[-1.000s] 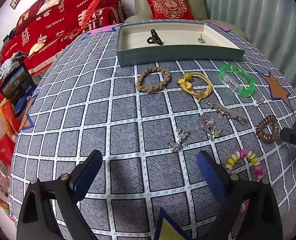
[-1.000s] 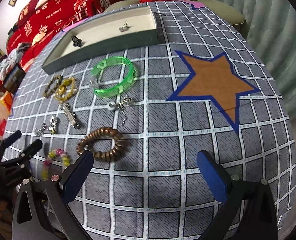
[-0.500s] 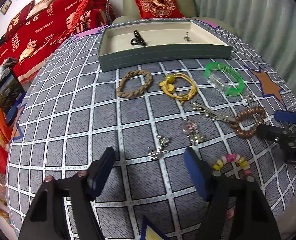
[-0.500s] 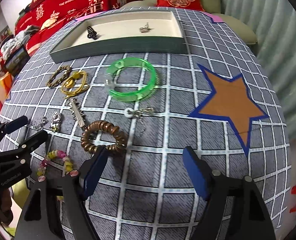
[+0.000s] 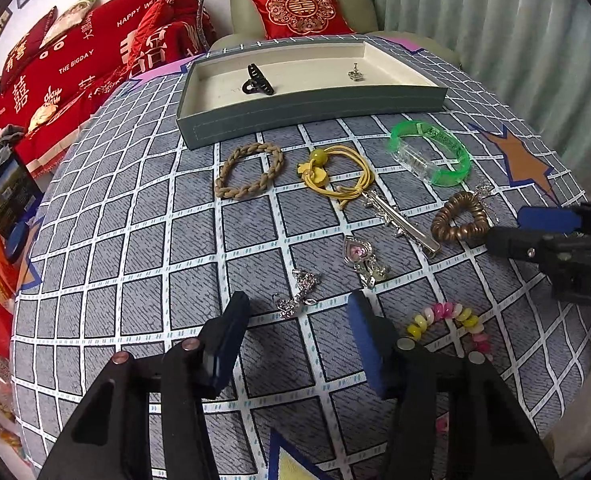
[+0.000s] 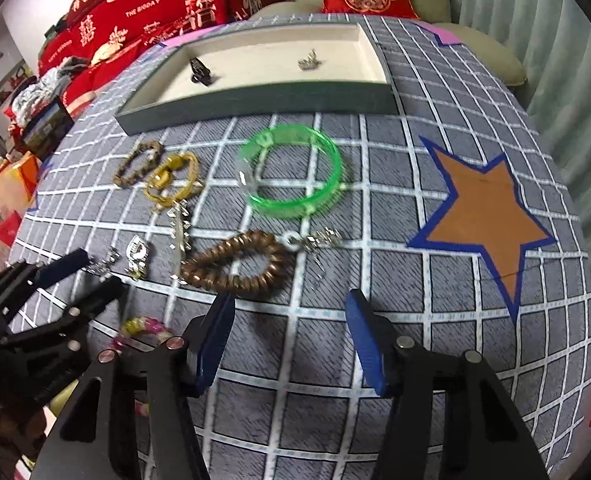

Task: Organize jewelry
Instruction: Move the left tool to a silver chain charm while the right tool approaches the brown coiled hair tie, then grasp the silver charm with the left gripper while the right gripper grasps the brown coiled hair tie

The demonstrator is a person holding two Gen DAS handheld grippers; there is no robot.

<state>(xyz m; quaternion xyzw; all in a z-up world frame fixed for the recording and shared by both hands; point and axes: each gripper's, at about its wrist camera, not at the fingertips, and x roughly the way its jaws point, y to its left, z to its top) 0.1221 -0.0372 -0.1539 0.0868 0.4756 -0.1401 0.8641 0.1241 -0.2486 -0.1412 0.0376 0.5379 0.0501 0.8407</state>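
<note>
A round table under a grey checked cloth (image 5: 143,240) stands before a red-draped sofa (image 5: 75,64) and a pale armchair with one red cushion (image 5: 299,8). At the far edge lies one long grey tray (image 5: 311,106), its long side running left to right, holding two pieces: a black hair claw (image 5: 257,82) and a small silver charm (image 5: 353,72). On the cloth nearer than the tray lie nine more pieces: a tan braided band (image 5: 249,170), a yellow hair tie (image 5: 335,174), a green bangle (image 5: 429,152), a brown spiral tie (image 5: 459,220), a silver hair clip (image 5: 399,220) whose length runs diagonally away from the tray, a heart pendant (image 5: 361,258), a silver chain charm (image 5: 299,294), a pastel bead bracelet (image 5: 449,326) and a small white-ringed keychain (image 6: 313,240). The left gripper (image 5: 297,324) is spread wide just short of the chain charm. The right gripper (image 6: 289,322) is spread too, its left fingertip close to the brown tie.
</note>
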